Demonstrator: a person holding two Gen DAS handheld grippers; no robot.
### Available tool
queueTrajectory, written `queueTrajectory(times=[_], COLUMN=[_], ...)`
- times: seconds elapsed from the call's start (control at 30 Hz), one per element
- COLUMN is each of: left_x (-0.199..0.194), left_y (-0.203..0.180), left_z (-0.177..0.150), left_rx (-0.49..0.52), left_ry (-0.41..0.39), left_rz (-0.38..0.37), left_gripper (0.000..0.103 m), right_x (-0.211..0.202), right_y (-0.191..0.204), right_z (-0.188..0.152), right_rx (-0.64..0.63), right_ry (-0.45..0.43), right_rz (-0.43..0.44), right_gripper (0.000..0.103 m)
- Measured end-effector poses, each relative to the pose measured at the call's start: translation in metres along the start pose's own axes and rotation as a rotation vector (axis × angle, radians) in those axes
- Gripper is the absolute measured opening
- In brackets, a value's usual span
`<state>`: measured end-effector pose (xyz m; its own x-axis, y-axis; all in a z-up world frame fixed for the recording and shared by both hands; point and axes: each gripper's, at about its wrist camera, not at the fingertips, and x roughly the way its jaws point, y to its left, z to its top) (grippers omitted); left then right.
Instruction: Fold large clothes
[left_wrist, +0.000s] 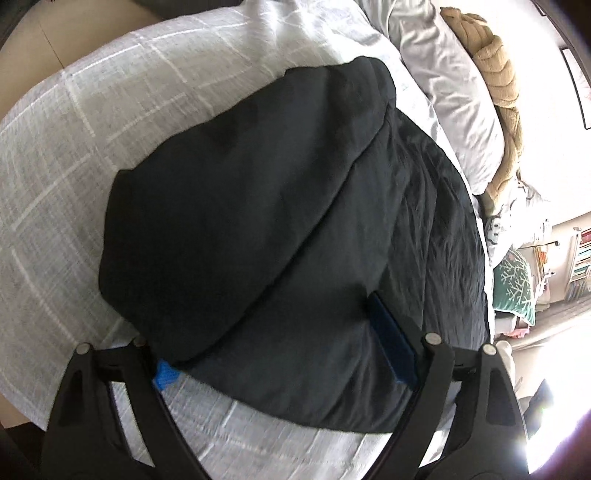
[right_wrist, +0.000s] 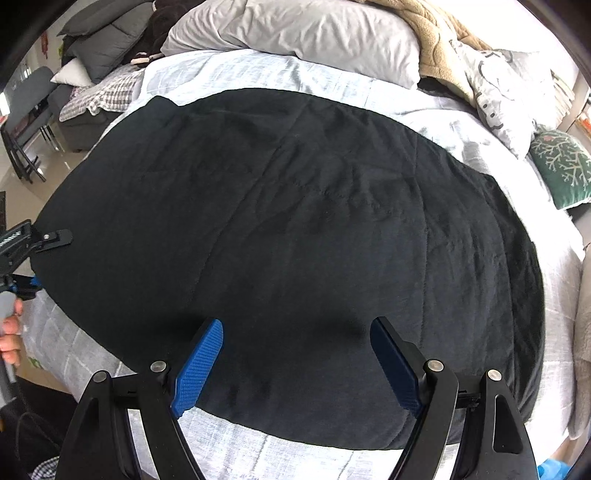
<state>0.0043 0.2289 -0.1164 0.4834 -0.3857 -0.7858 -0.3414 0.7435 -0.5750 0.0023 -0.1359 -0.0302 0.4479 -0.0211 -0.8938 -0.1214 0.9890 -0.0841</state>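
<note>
No brand, label or readable writing anywhere in either view.

Large black garment (right_wrist: 295, 229) of soft, plush, fleece-like cloth, spread flat on the bed (left_wrist: 74, 155) and covering most of it; faint seams and creases across the surface. Seen from the left wrist, one part folded over the rest, with a thick rounded fold edge running diagonally. Bed cover pale grey-white, woven, with a lighter grid pattern. At the head of the bed a smooth grey pillow (right_wrist: 295, 33), a tan fuzzy blanket (left_wrist: 495, 70) and a green cushion (right_wrist: 561, 166) with a white branch pattern.

Left gripper (left_wrist: 280, 358) released, fingers wide apart over the near edge of the garment, black arms and blue ribbed pads; one pad half hidden by the cloth, contact not clear. Right gripper (right_wrist: 299, 365) also released, fingers spread above the near hem, nothing grasped.
</note>
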Motion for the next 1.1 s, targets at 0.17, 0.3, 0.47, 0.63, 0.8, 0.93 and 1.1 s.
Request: queueTrajectory(times=[0.17,0.3,0.47,0.63,0.8,0.93,1.1], left_x=[-0.003,-0.022,-0.073,-0.103,-0.103,-0.081,-0.034], left_y=[0.002,-0.010,-0.071,-0.133,-0.200,-0.254,-0.308], left_z=[0.003,0.002,-0.013,-0.038,-0.061,-0.088,-0.138], left_rx=[-0.044,0.003,0.304,0.529,0.664,0.782,0.972], left_ry=[-0.051,-0.133,-0.344,-0.449,-0.441,-0.375,-0.252], left_rz=[-0.030,-0.061,-0.156,-0.259,-0.372,-0.427,-0.437], left_gripper=[0.046,0.029,0.025,0.025,0.024,0.024,0.025], right_x=[0.002,0.013,0.034,0.047,0.044,0.019,-0.007], right_y=[-0.003,0.002,0.012,0.005,-0.011,-0.042,-0.125], right_z=[0.001,0.000,0.001,0.004,0.004,0.007,0.000], right_rx=[0.051,0.046,0.003,0.042,0.080,0.089,0.279], right_ry=[0.007,0.041,0.097,0.128,0.123,0.040,-0.045], right_rz=[0.080,0.112,0.089,0.132,0.204,0.173,0.110], right_gripper=[0.080,0.053,0.048,0.048,0.048,0.048,0.055])
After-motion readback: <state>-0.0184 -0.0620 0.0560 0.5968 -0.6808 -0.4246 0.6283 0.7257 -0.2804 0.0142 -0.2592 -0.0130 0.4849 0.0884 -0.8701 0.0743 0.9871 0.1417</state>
